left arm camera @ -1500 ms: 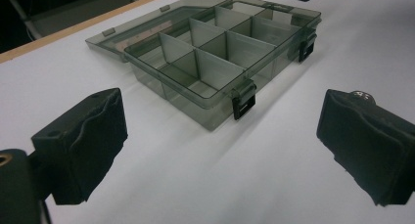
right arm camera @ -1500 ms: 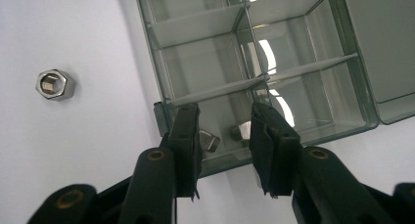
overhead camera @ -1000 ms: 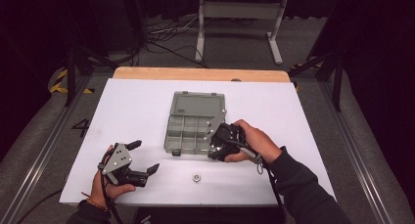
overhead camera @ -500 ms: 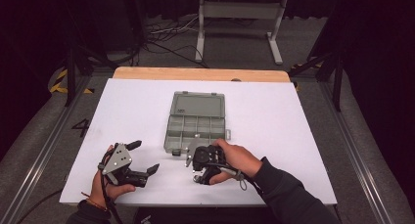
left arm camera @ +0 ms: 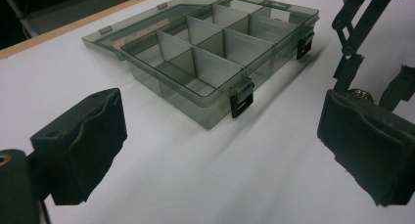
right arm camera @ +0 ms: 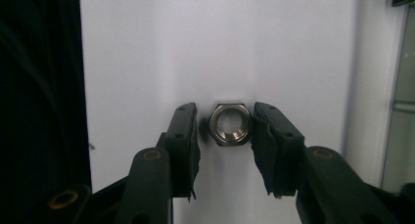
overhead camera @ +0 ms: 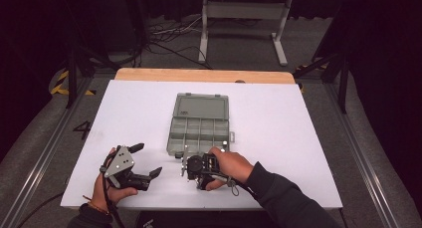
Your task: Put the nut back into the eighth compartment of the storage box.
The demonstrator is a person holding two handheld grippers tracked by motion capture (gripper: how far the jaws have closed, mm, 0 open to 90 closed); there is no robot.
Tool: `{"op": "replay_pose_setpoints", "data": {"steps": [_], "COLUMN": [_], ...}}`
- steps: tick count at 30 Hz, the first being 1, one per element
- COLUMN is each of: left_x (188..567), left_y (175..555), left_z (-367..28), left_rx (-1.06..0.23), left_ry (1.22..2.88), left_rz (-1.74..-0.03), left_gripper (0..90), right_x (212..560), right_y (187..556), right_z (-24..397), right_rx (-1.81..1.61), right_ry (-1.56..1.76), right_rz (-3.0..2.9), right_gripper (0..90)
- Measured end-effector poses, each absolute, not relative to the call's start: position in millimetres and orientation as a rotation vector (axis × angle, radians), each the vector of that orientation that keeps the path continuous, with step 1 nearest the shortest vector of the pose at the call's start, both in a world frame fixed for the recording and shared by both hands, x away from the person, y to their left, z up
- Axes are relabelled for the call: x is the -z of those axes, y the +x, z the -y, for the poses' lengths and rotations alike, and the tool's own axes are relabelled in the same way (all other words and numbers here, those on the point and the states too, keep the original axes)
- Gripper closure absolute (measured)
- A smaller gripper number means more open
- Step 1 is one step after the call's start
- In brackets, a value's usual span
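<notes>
A: We have the right hand-held gripper [right arm camera: 225, 131] down at the counter [right arm camera: 220, 48], and the nut [right arm camera: 230, 123] lies flat right between its pads. The right pad looks to be touching the nut's side; on the left a thin gap shows. Its jaws have just been closing around the nut, and we would not call it gripped yet.

B: Agreed. From above, we see the right hand-held gripper [overhead camera: 188, 167] just in front of the box [overhead camera: 199, 126], its tips pointing down, but the nut is hidden under it there.

A: And the left hand-held gripper [overhead camera: 147, 161]?

B: Its jaws stand wide apart with nothing between them. We see it in the high view well to the left of the right one, resting near the counter's near edge.

A: The left gripper view adds what the others lack: the open box [left arm camera: 215, 57] ahead of the left hand-held gripper [left arm camera: 220, 150], its compartments empty as far as we can see, lid laid back. At the right, past its right pad, the linkage of the right hand-held gripper [left arm camera: 362, 43] stands over a sliver of the nut [left arm camera: 359, 92].
</notes>
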State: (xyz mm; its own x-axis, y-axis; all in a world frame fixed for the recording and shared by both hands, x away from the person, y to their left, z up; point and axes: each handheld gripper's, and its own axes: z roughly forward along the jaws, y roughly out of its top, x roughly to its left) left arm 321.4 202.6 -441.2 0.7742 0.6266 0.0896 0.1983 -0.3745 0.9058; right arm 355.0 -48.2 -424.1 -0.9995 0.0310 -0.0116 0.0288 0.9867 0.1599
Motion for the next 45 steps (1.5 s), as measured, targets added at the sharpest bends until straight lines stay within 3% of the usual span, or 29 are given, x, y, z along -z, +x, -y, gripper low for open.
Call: {"op": "replay_pose_setpoints", "data": {"steps": [4, 45], "left_x": [442, 441], "left_y": [322, 322], "left_z": [-202, -205], "left_rx": [-0.522, -0.544], "left_ry": [1.935, 1.912], "left_rz": [-0.628, -0.641], "left_gripper": [4.8, 4.3], "right_x": [423, 357], "right_y": [355, 377], "right_z": [49, 99], "right_rx": [-0.254, -0.404], "right_ry": [0.055, 0.155], "right_rz": [-3.114, -3.014], "right_gripper": [67.5, 67.6]}}
